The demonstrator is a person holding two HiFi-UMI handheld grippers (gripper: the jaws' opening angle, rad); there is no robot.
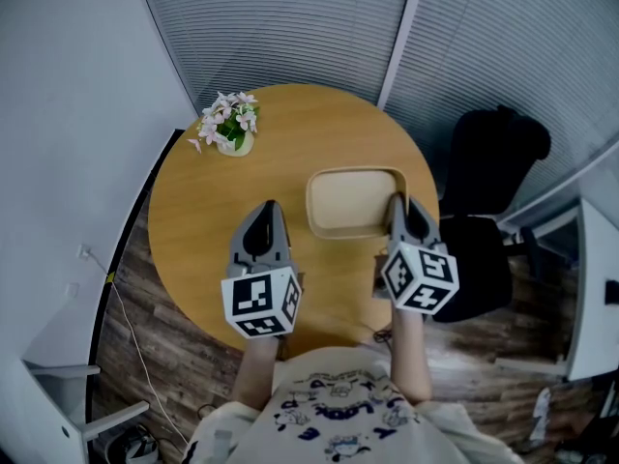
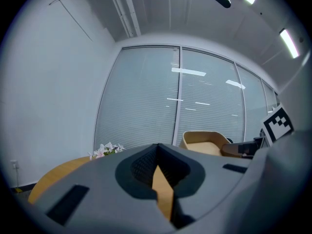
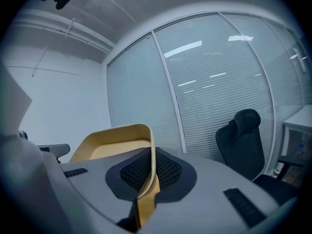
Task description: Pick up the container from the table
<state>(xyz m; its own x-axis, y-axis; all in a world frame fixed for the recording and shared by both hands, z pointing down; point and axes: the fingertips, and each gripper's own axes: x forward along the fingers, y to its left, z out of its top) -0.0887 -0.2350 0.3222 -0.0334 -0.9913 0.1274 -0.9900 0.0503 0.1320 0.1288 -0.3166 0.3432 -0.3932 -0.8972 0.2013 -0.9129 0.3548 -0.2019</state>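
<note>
The beige container, a rounded-rectangular open tub, is at the right middle of the round wooden table. My right gripper is shut on its right rim. In the right gripper view that thin rim runs between the two dark pads, with the container's hollow to the left. Whether its base rests on the table I cannot tell. My left gripper hovers left of the container, apart from it, jaws shut on nothing. In the left gripper view only table wood shows below the pads, and the container stands ahead to the right.
A small pot of pink and white flowers stands at the table's far left; it also shows in the left gripper view. A black office chair sits right of the table. Blinds and a white wall close in behind.
</note>
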